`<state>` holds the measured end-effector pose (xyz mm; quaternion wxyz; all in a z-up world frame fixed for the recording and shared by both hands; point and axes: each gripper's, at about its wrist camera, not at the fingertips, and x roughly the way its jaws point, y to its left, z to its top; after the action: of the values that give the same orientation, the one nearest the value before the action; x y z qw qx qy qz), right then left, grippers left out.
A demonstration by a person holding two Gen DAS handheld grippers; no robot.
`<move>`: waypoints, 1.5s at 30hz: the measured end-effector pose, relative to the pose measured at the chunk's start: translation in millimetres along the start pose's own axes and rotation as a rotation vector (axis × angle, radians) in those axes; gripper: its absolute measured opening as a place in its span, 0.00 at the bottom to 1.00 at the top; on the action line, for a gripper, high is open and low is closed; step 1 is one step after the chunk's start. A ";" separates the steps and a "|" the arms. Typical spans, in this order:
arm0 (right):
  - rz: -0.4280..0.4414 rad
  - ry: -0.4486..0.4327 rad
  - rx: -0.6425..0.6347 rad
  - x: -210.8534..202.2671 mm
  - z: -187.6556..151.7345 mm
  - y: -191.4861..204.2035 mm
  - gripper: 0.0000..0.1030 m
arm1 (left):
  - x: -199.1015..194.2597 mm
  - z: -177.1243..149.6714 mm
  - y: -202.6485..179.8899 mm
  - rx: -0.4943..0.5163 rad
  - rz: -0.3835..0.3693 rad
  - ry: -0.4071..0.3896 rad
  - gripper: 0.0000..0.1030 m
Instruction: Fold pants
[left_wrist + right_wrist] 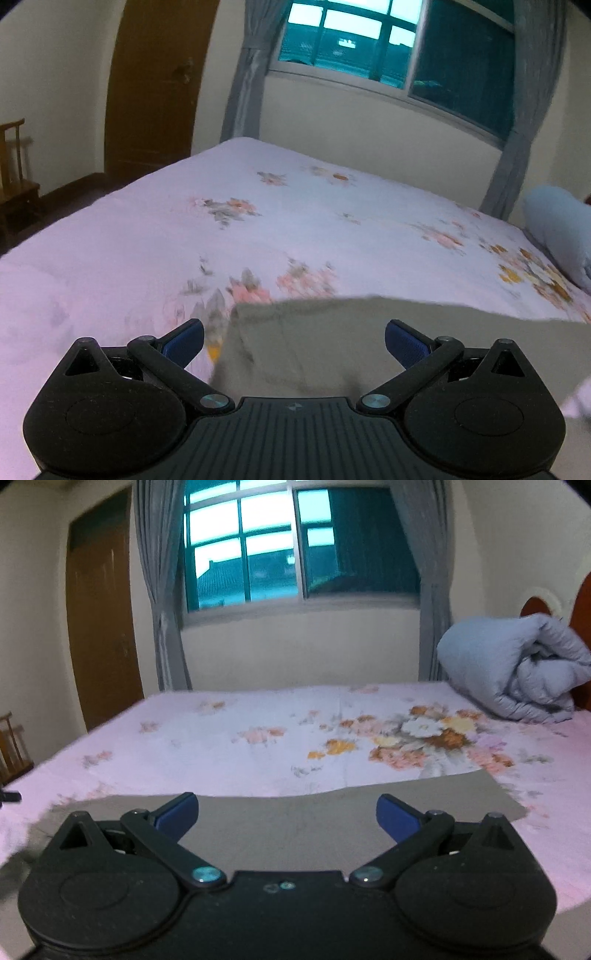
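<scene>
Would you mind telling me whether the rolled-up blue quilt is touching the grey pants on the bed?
Apart. The right wrist view shows the quilt at the far right end of the bed, with a wide stretch of flowered sheet between it and the pants.

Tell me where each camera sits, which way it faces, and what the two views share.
Left wrist: mounted on the left gripper, looking forward over the grey pants and across the bed toward the door and window; only its open blue-padded fingers show.
Right wrist: mounted on the right gripper, facing the window squarely, with the pants below and the rolled quilt at right; only its open fingers show.
Shared: pants, bed, window, curtains, door, quilt.
</scene>
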<state>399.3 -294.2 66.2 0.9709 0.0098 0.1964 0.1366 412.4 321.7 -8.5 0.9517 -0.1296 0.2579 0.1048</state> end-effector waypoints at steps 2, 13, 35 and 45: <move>-0.002 0.037 -0.004 30.6 -2.0 2.2 0.94 | 36.5 2.1 12.0 -0.045 -0.027 0.039 1.00; -0.003 0.137 0.002 156.5 -4.3 -2.8 0.94 | 170.3 -0.8 22.3 0.030 -0.010 0.202 0.74; 0.377 0.317 -0.445 275.2 -6.5 14.7 0.47 | 108.6 37.5 21.0 0.041 -0.197 0.058 0.20; 0.488 0.418 -0.602 273.5 -1.1 35.8 0.00 | 109.1 34.0 20.3 0.049 -0.181 0.090 0.20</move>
<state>631.7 -186.2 -35.8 0.8091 -0.2555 0.3321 0.4121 514.9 365.5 -40.6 0.9476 -0.1336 0.2900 0.0060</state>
